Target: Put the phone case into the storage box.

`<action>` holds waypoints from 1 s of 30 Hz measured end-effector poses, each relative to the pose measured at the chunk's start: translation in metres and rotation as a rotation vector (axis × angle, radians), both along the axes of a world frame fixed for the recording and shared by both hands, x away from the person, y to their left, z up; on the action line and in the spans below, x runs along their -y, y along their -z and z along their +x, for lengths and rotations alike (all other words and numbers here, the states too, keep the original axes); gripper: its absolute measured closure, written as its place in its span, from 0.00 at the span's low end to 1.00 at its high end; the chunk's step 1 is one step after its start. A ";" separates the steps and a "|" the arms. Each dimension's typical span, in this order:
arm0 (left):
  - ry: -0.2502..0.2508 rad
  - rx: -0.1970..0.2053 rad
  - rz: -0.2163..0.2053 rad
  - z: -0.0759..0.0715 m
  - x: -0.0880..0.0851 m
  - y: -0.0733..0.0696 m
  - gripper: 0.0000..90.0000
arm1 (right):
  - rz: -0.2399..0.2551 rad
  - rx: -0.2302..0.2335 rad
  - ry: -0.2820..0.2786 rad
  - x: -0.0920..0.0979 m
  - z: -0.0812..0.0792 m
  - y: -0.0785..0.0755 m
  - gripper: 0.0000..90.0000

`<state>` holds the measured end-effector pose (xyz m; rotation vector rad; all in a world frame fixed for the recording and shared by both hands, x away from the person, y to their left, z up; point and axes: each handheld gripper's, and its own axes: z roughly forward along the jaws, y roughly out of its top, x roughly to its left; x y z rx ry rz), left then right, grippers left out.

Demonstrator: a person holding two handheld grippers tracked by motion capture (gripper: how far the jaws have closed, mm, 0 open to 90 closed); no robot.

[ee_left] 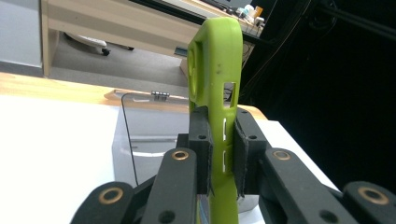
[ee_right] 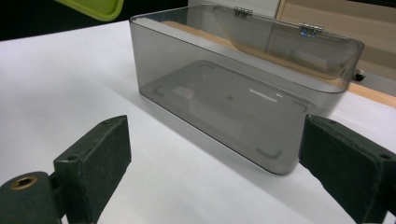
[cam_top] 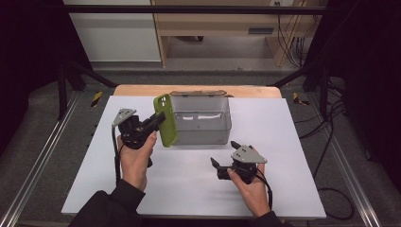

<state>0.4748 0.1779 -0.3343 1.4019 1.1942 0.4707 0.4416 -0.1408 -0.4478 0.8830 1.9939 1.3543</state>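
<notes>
While the left gripper (cam_top: pixel 152 122) clamps the green phone case (cam_top: pixel 165 120) upright, just left of the clear grey box (cam_top: pixel 201 120), lowering it flat past the rim looks wisest. The right gripper (cam_top: pixel 223 161) rests spread and empty nearby. No readable writing appears anywhere.

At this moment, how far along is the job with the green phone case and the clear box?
Done: the clear box stands open and looks empty. In hand: the left gripper clamps the green phone case, lifted beside the box's left end. The right gripper is open and holds nothing. Left: probably lowering the case in.
</notes>
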 end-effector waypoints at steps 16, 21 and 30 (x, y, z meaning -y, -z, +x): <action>0.010 -0.029 0.040 0.028 0.010 -0.020 0.89 | 0.054 0.013 0.056 0.060 -0.014 0.002 0.09; 0.027 -0.028 0.067 0.031 0.011 -0.023 0.88 | 0.025 0.029 0.058 0.076 -0.022 0.002 0.08; 0.052 -0.062 0.053 0.049 0.015 -0.025 0.89 | 0.006 0.002 0.041 0.093 -0.036 0.012 0.08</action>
